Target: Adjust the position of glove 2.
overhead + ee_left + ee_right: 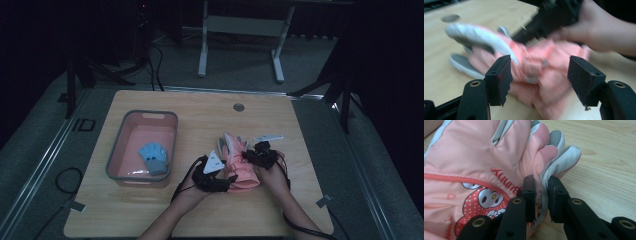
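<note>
On the far left, well apart from both grippers, a grey-rimmed pink plastic tub sits on the wooden bench with a small blue knitted glove lying in it. The left gripper comes next, its jaws spread and released; in the left gripper view the pink padded fabric glove with grey fingertips lies between and just beyond the two black pads, touching neither as far as the blurred picture allows. The glove rests on the bench between the two grippers, its cuff end near the hands and its grey-tipped fingers pointing away from the person, so its long axis runs from the near edge toward the far edge, slightly tilted left. To the right, the right gripper is clenched on a grey-edged fold at the side of the glove, close below its fingers.
</note>
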